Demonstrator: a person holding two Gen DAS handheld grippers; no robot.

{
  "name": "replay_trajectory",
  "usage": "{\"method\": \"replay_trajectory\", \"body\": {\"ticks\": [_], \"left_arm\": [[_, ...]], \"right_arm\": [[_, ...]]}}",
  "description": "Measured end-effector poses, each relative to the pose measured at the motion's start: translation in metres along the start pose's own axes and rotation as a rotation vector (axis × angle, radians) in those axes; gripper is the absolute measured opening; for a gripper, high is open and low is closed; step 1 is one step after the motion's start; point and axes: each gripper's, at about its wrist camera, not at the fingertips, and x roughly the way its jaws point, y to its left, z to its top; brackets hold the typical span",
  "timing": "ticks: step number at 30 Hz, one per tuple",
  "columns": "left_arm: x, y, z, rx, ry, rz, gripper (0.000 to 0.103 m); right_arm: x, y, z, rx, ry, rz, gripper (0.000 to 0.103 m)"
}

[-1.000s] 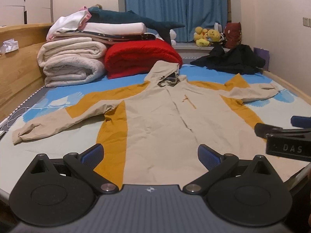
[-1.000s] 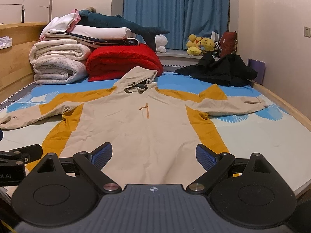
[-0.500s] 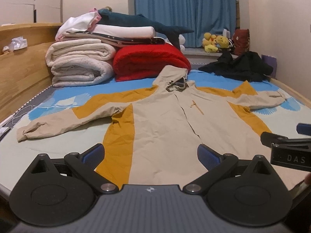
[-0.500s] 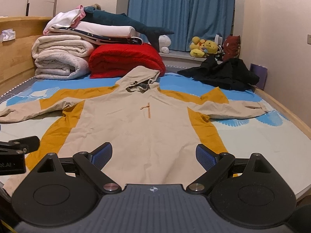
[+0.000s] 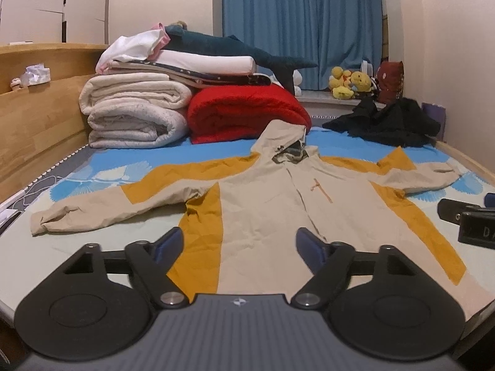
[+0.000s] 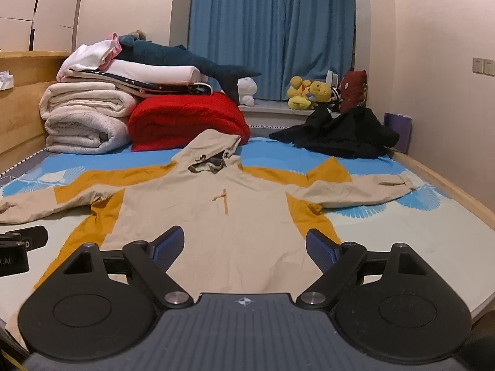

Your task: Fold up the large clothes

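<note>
Both the left gripper (image 5: 238, 244) and right gripper (image 6: 244, 244) (jaws apart, empty) have risen above the hooded jacket (image 6: 216, 216).

Both fisheye views look from the foot of the bed along its length toward the blue curtain (image 5: 301, 27), from low above the mattress. The left wrist view sits over the hem of the beige and mustard hooded jacket (image 5: 269, 204), slightly left of its centre, with the left gripper (image 5: 238, 244) filling its lower edge. The right wrist view sits further right, behind the right gripper (image 6: 244, 245). They share the spread jacket, the folded red blanket (image 6: 185, 120), the rolled white quilts (image 5: 133, 114) and the black garment heap (image 6: 340, 136). Each view catches the other gripper at its side edge.
</note>
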Motion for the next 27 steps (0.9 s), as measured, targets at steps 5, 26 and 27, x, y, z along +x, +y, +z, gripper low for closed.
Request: {"method": "replay_trajectory", "body": {"ticks": [5,26,27], "left_arm": [[0.004,0.006,0.012,0.001,-0.007,-0.004,0.065],[0.201,0.181,0.069,-0.096,0.07,0.117,0.033],[0.216,0.197,0.065,-0.12,0.098,0.146,0.033]], "right_arm": [[0.022,0.006,0.032,-0.022,0.014,0.064,0.087],[0.199,0.046,0.141,0.068,-0.124,0.18,0.046],[0.208,0.047,0.139,0.078,-0.081,0.187,0.046]]}}
